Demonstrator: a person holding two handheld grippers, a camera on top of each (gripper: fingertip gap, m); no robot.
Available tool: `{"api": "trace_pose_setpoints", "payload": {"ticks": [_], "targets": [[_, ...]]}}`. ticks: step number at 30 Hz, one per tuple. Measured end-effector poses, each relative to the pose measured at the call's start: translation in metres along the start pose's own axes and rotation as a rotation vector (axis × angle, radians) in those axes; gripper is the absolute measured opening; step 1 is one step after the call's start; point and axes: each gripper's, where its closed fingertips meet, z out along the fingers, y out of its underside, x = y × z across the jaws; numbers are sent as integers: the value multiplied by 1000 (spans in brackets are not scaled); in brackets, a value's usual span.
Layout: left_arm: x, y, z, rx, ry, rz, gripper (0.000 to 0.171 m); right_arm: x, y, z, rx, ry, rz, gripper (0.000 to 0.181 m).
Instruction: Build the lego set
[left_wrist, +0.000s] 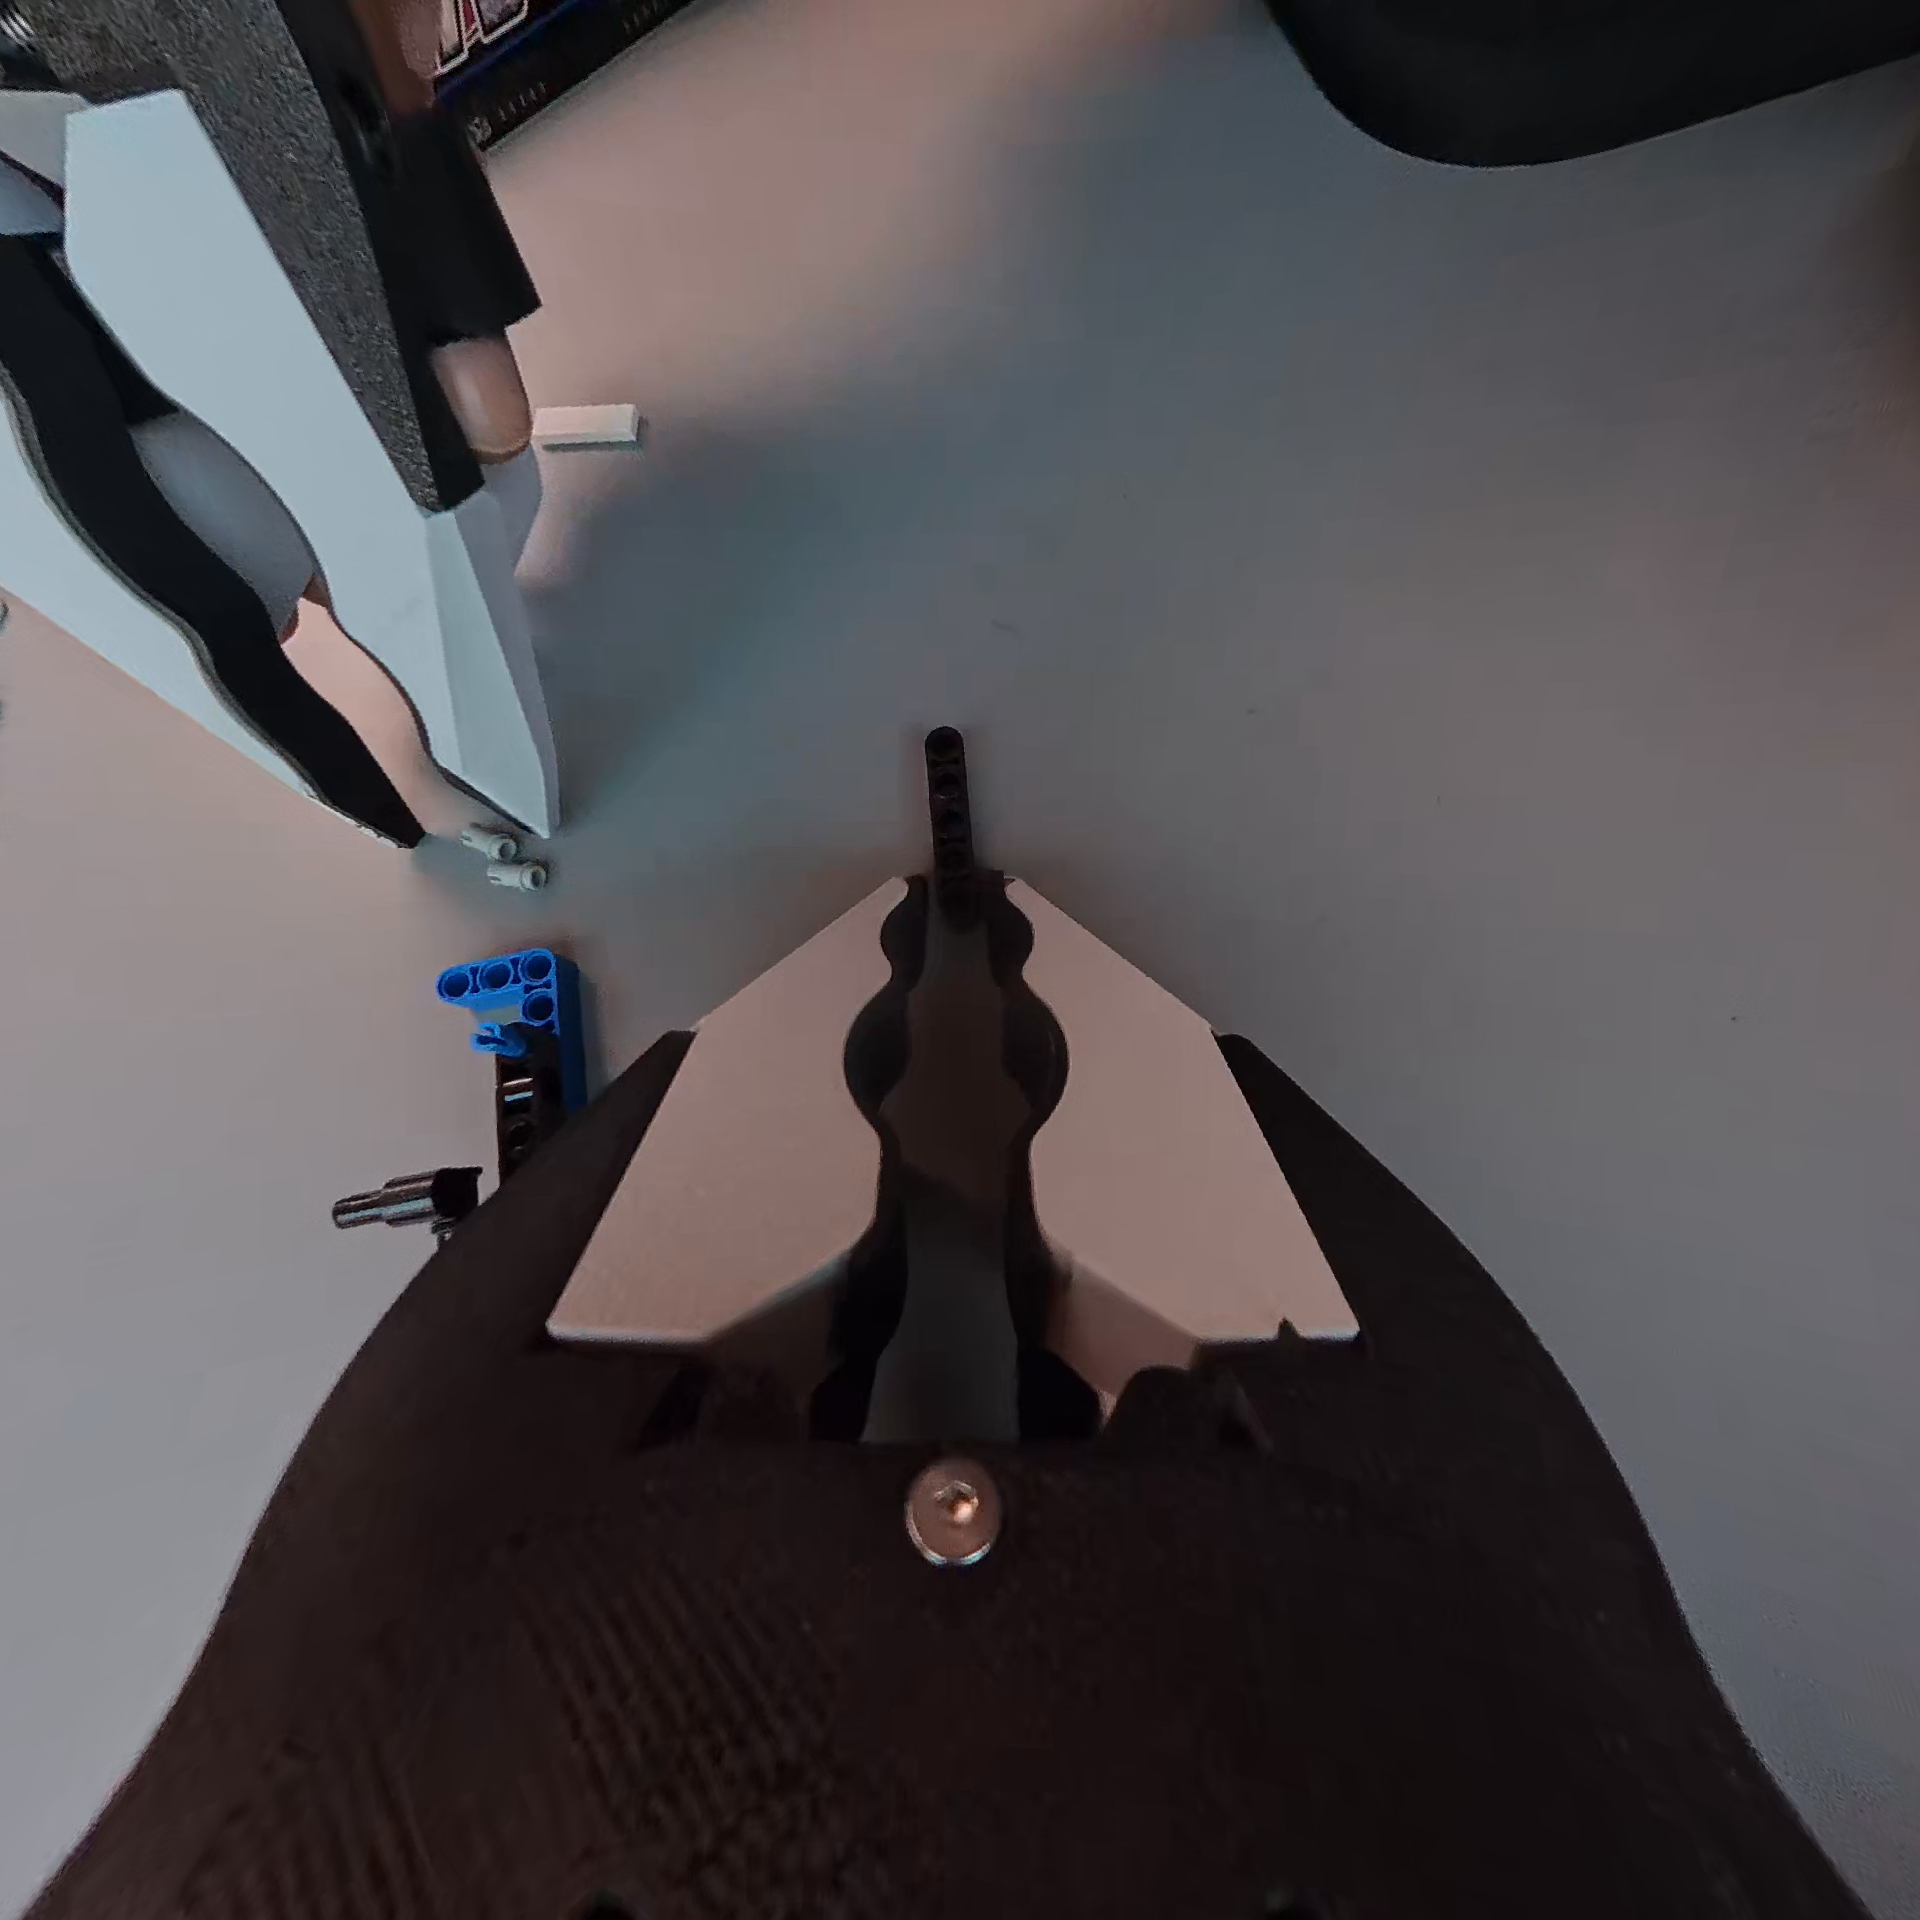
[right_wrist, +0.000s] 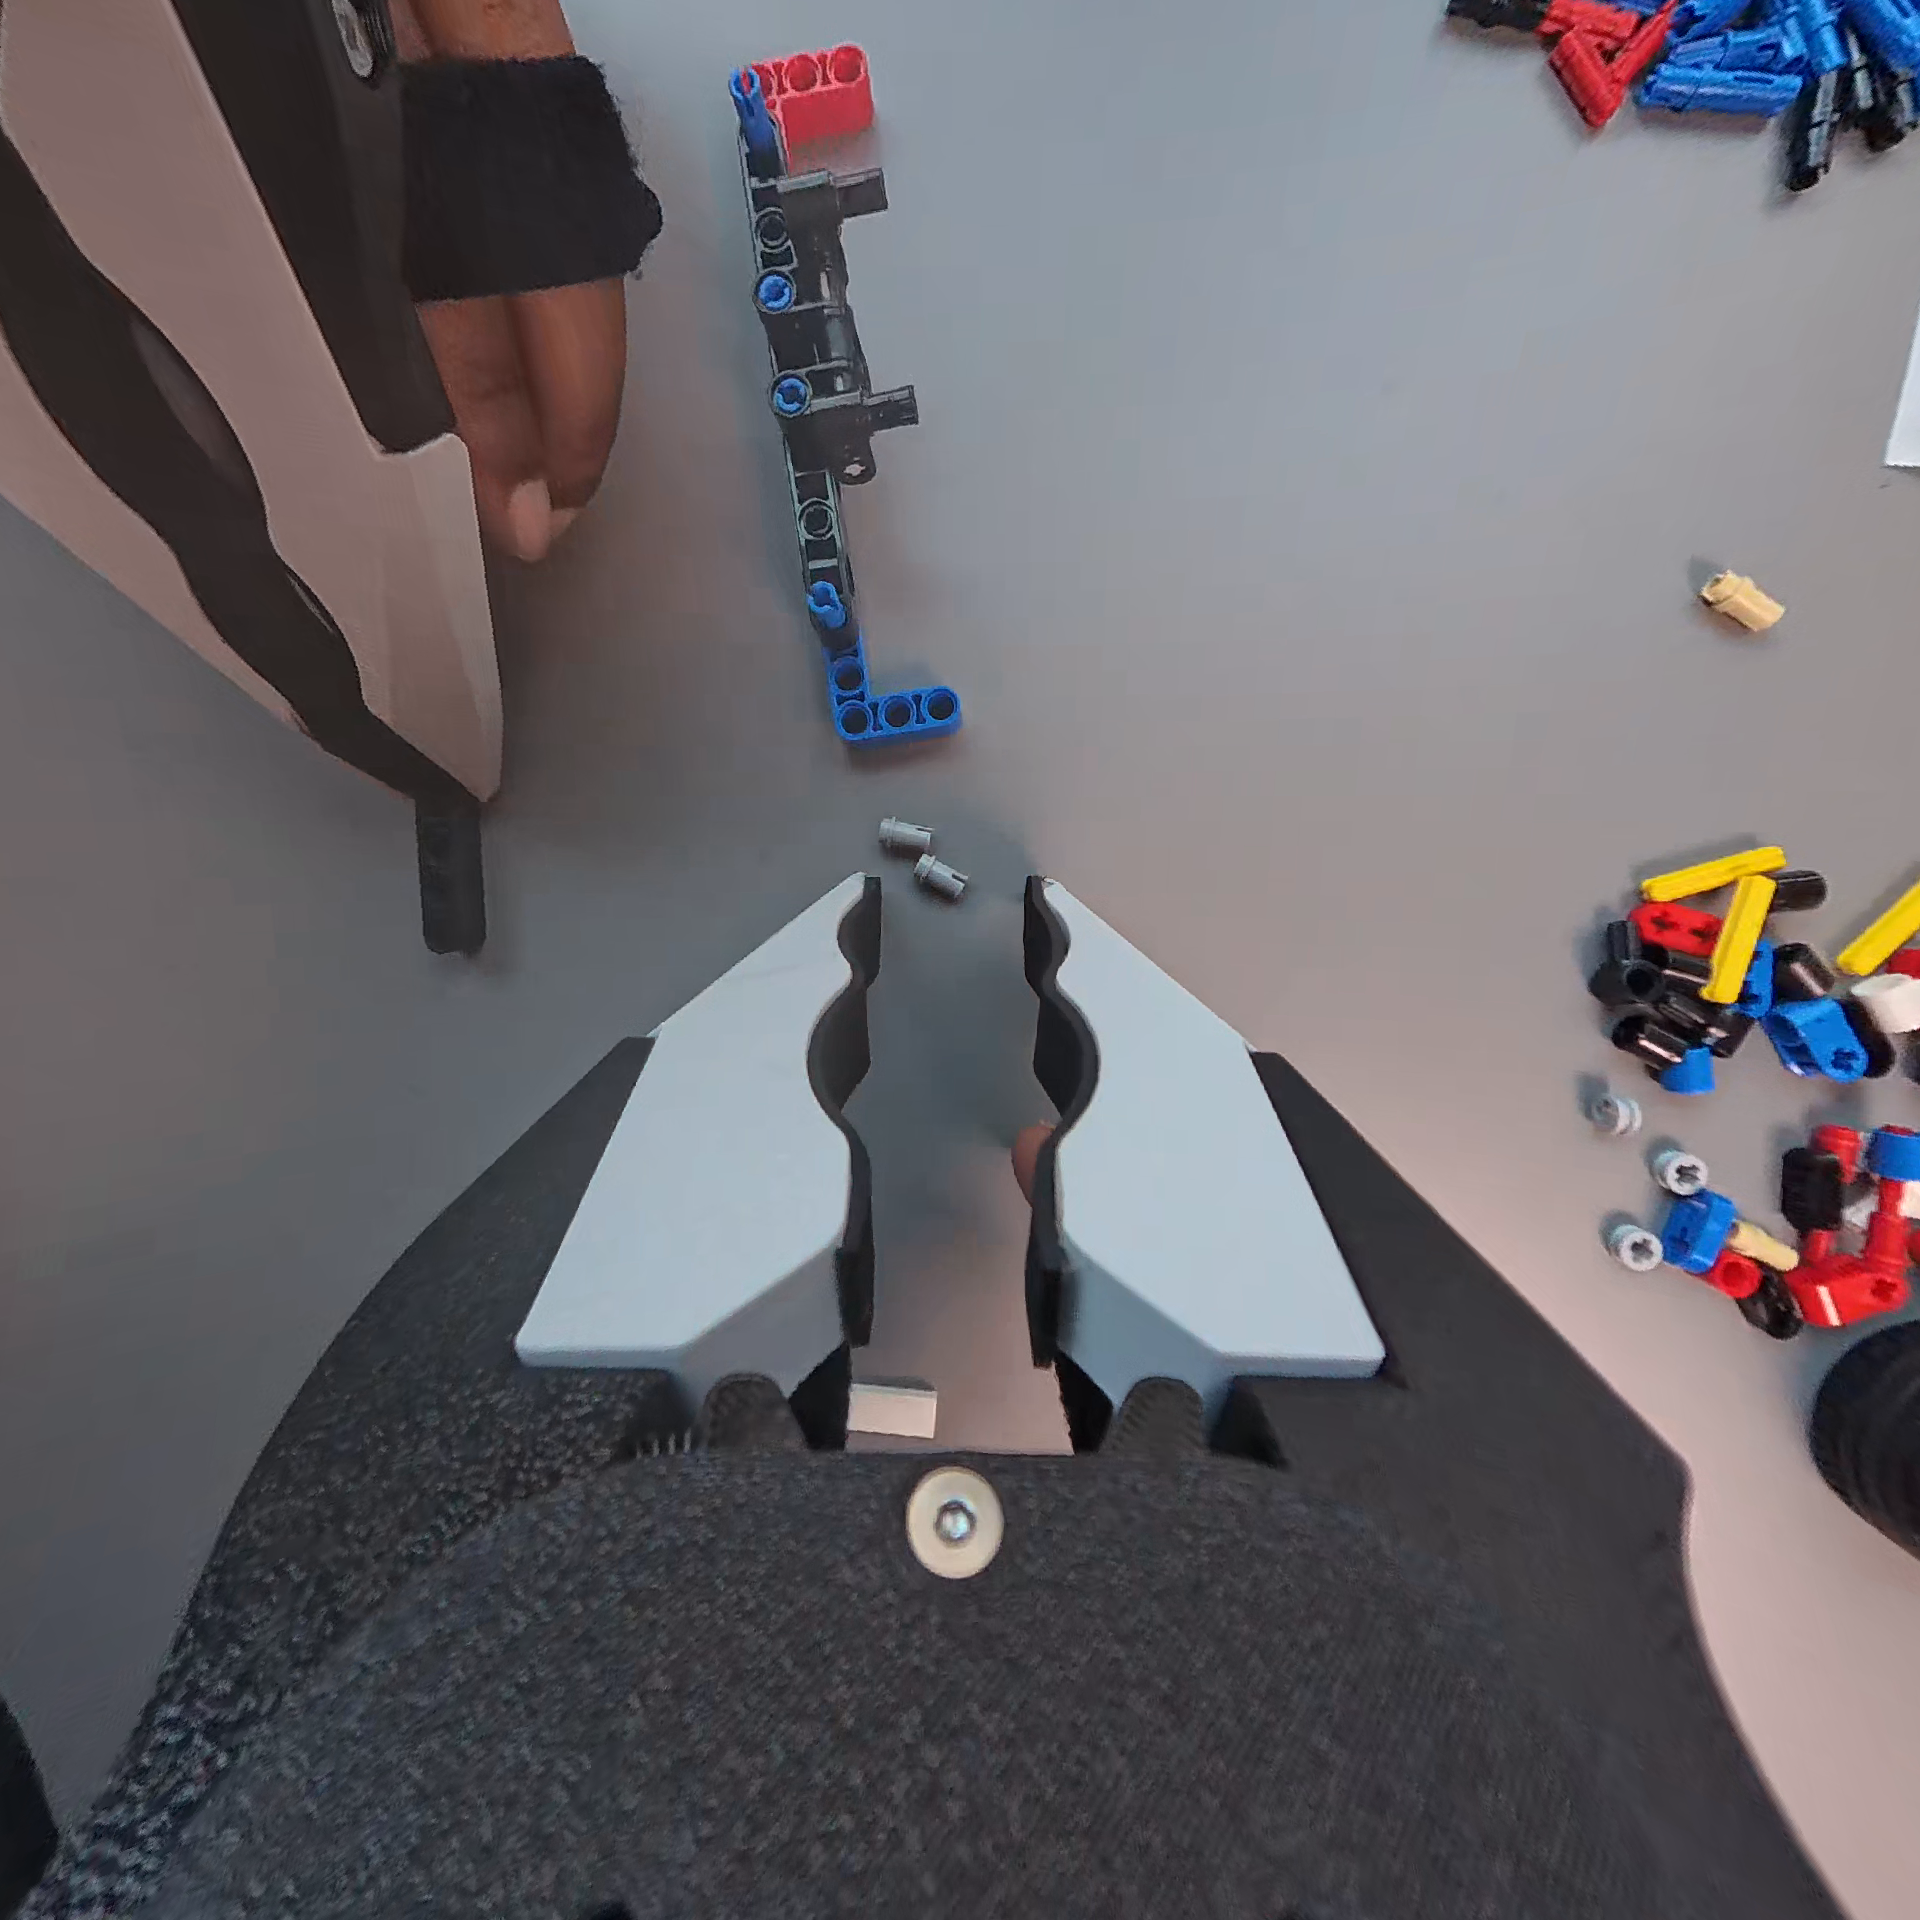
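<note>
My left gripper (left_wrist: 954, 885) is shut on a black holed beam (left_wrist: 943, 805) that sticks out past its tips; the same gripper and beam (right_wrist: 452, 883) show at the left of the right wrist view. My right gripper (right_wrist: 951, 888) is open and empty, just short of two small grey pins (right_wrist: 925, 854) on the table. The right gripper also shows at the upper left of the left wrist view, its tips by the pins (left_wrist: 507, 857). A long black assembly (right_wrist: 821, 384) with blue pins, a red end and a blue L-shaped end (right_wrist: 894, 712) lies beyond the pins.
Heaps of loose pieces lie at the right: yellow, black, red and blue (right_wrist: 1766, 987), red and blue (right_wrist: 1829, 1236), and a blue and red pile (right_wrist: 1745, 73) at the top right. A tan pin (right_wrist: 1740, 601) lies alone. A small white tile (left_wrist: 590, 426) lies on the grey table. It is some 12 cm from my right tips to the tan pin (right_wrist: 1740, 601).
</note>
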Motion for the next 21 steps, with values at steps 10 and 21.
{"api": "trace_pose_setpoints", "payload": {"ticks": [10,21], "targets": [[-2,1,-2,5,-6,-4,16,-7,0,2,-4,33,-50,8],[-5,-17,-13,134,20,-58,35,-15,25,-17,20,85,31,23]]}}
